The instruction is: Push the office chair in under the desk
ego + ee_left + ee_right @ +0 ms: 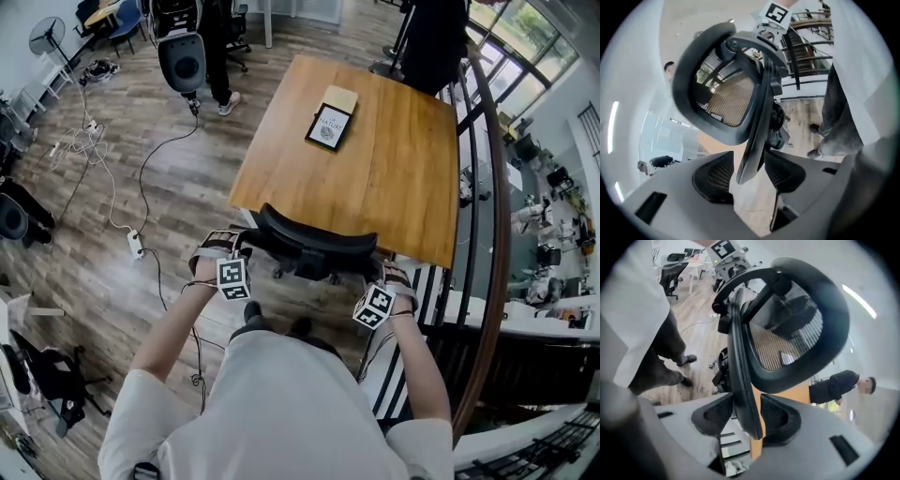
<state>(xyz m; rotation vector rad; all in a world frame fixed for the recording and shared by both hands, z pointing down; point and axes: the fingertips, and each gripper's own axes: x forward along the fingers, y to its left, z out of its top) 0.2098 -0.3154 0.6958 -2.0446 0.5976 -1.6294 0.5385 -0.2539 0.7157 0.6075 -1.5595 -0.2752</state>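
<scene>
Only the top of the office chair [314, 246] backrest shows in head view; seat & wheels are hidden beneath it and the tabletop [394, 159]. The backrest sits at the tabletop's 6 o'clock edge; whether they touch we can't tell. Our torso [281, 412] blocks the floor [141, 141] nearest us.

Left gripper [225, 246] is at the backrest's 9 o'clock end, right gripper [389, 274] at its 3 o'clock end. In each gripper view the jaws stand apart w/ the black frame edge betw. them and a gap on one side, so no squeeze.

Tabletop is warm wood w/ a framed card [329, 125] toward 12 o'clock, print too small to read. Plank floor, cables [112, 202] & power strip [136, 245] at 9 o'clock, railing [492, 216] at 3 o'clock.
</scene>
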